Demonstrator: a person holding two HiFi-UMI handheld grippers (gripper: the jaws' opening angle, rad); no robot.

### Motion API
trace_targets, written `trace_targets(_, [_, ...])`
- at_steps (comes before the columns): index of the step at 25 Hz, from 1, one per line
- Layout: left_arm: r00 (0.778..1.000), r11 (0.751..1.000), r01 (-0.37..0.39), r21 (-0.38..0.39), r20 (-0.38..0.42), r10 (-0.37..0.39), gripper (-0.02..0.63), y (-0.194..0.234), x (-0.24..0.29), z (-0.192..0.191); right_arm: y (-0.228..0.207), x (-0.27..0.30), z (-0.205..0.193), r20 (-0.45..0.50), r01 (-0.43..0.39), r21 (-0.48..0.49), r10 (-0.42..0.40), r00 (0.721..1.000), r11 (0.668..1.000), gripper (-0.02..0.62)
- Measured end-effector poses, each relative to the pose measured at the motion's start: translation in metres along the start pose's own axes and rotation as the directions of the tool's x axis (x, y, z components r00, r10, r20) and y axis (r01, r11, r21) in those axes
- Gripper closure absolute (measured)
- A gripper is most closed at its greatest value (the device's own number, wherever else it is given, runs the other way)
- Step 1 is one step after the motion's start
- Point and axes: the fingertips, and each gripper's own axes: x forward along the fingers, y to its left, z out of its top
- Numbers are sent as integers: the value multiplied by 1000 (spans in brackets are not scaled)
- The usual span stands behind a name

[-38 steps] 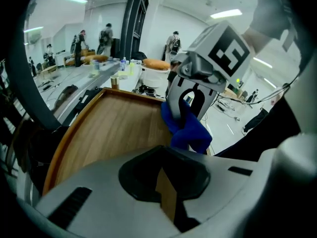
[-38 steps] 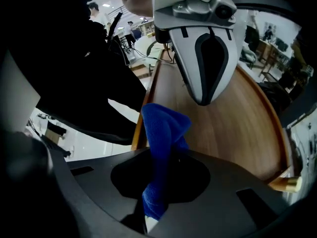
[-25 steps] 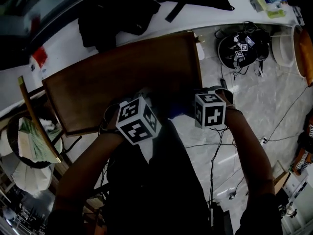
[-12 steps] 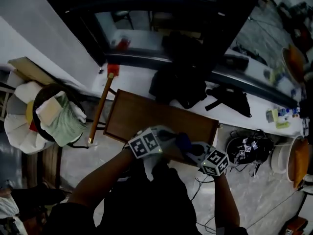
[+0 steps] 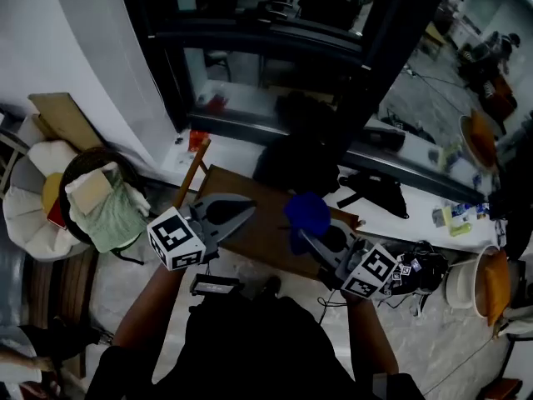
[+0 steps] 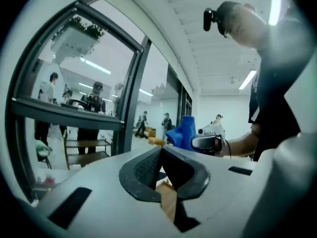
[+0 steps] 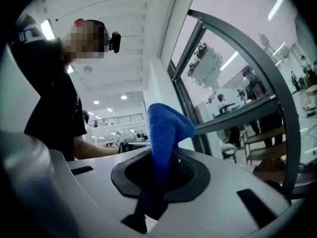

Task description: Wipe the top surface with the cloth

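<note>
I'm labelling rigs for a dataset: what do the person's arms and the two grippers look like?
The left gripper and right gripper have pale grey bodies with dark, textured fingers that taper to a point. Each carries a white cube printed with black square markers. The person wears a black short-sleeved top.

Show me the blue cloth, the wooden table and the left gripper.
blue cloth (image 5: pixel 307 212), head view, its bunched top.
wooden table (image 5: pixel 268 238), head view, bare top surface.
left gripper (image 5: pixel 251 209), head view, where its jaw tips meet.
</note>
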Motion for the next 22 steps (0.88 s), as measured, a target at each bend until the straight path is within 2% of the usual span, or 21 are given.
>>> trace_targets(3, [993,998,-62,11,98,61,594,-1,-47,26,27,-4,20,40,39,-52,-37,999,998,530])
trace_targets(6, [986,996,-91,19,140,87,594,-13,-90,35,57,-11,20,38,59,-77,-56,998,995,531])
trace_targets(10, [987,994,-104,44,127,98,594,-35,-141,28,81,-22,-14,-26,184,-92,-187,982,979,529])
trace_targets(12, [987,994,-106,36,128,101,594,-46,-167,19,94,-25,-34,-35,229,-58,-231,972,972,529])
trace_targets(17, [988,995,-93,-46,119,98,594,-65,-203,-19,137,-24,-59,-28,242,46,-241,970,969,529])
trace_targets(22, [993,995,-48,-86,105,57,594,-97,-204,-42,162,-31,-64,-24,225,36,-224,974,974,529])
